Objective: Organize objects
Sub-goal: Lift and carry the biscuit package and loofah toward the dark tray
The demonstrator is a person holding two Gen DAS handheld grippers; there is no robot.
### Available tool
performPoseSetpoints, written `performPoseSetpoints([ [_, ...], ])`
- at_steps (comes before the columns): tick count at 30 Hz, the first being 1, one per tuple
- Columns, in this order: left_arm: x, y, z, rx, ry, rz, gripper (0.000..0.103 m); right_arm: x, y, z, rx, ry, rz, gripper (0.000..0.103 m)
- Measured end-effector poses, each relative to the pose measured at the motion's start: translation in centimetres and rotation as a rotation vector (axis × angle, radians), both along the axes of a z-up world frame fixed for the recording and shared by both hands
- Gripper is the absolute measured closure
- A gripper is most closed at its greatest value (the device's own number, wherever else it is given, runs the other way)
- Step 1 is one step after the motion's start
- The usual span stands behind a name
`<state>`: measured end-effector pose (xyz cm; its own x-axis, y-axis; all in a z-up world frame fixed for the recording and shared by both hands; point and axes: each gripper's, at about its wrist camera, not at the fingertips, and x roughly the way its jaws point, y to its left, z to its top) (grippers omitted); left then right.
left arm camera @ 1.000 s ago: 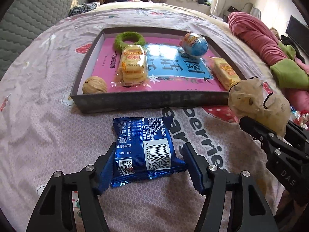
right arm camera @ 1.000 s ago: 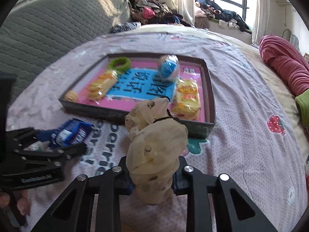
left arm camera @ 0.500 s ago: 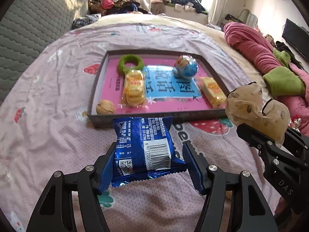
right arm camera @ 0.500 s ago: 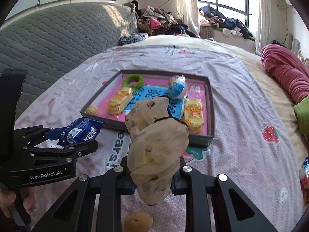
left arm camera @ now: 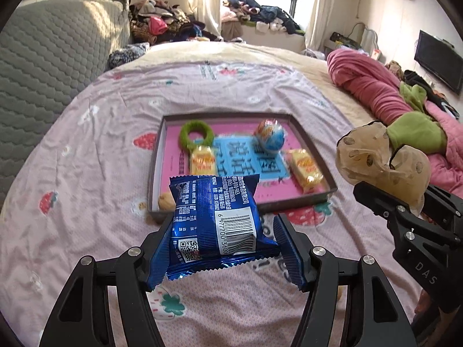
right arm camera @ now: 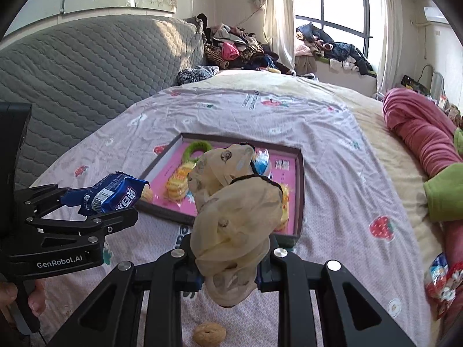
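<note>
Left gripper [left arm camera: 220, 248] clamped on the blue snack packet [left arm camera: 214, 217], right gripper [right arm camera: 228, 271] pinched tight on the beige scrunchie [right arm camera: 234, 208], both held above the bedsheet [left arm camera: 86, 159]. Best carried level over the near wall of the tray [left arm camera: 156, 159], lowered onto bare pink floor, clear of the biscuit packs [left arm camera: 202, 162], blue ball [left arm camera: 270, 137] and green ring [left arm camera: 196, 134] beyond.
</note>
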<state>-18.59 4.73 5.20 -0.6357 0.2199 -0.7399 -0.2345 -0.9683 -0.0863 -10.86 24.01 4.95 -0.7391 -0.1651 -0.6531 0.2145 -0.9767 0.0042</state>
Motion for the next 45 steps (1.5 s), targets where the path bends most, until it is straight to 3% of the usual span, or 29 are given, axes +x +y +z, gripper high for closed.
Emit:
performPoseSetpoints([
  [14,-4.5,0.7,5.5,-0.008,0.086,-0.001,0.035,-3.7,-0.4,4.8,0.026,0.073,0.009,0.078],
  [22,-7.5,1.0,6.1,-0.008,0.106,0.005,0.035,-6.2,-0.5,5.5,0.03,0.089,0.017,0.078],
  [29,-10.3,0.5,3.1,-0.03,0.083,0.013,0.035,-8.4,-1.0,3.6,0.012,0.076,0.03,0.078],
  [45,-13.3,0.6,-5.5,-0.04,0.015,0.003,0.035,-11.5,-2.0,-5.7,0.01,-0.047,0.061,0.078],
])
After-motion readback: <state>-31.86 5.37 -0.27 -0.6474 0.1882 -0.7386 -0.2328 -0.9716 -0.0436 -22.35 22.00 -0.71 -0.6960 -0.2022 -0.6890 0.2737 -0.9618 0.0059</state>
